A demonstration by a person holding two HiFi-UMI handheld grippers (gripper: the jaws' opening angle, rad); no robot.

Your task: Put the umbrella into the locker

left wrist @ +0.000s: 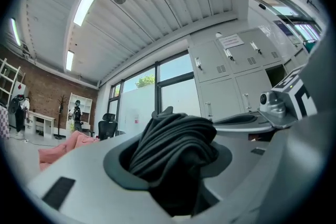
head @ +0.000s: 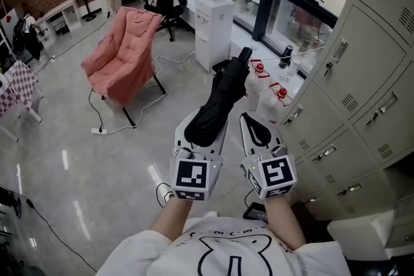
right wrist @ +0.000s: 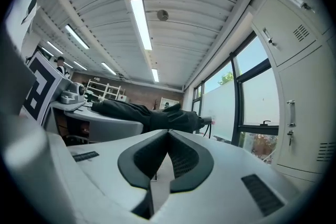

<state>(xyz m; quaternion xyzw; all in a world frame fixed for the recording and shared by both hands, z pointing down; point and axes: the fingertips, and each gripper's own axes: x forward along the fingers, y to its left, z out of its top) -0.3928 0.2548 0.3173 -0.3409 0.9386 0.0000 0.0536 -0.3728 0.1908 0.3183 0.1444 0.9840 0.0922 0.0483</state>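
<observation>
1. Umbrella [head: 220, 97], black folded fabric, lies mid-frame and slants toward the upper right, its near end pinched in the left gripper [head: 206, 123].
2. Right gripper [head: 253, 123], just beside it, has its jaws pressed together on nothing.
3. Grey metal lockers [head: 362, 94] fill the right edge, their visible doors closed.
4. Bare glossy floor [head: 77, 165] spreads across the lower left; a pink padded chair [head: 123, 55] stands at upper left.

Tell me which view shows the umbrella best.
Head view: the whole folded umbrella shows. The left gripper view shows only bunched fabric between its jaws; the right gripper view shows it side-on, partly hidden.
</observation>
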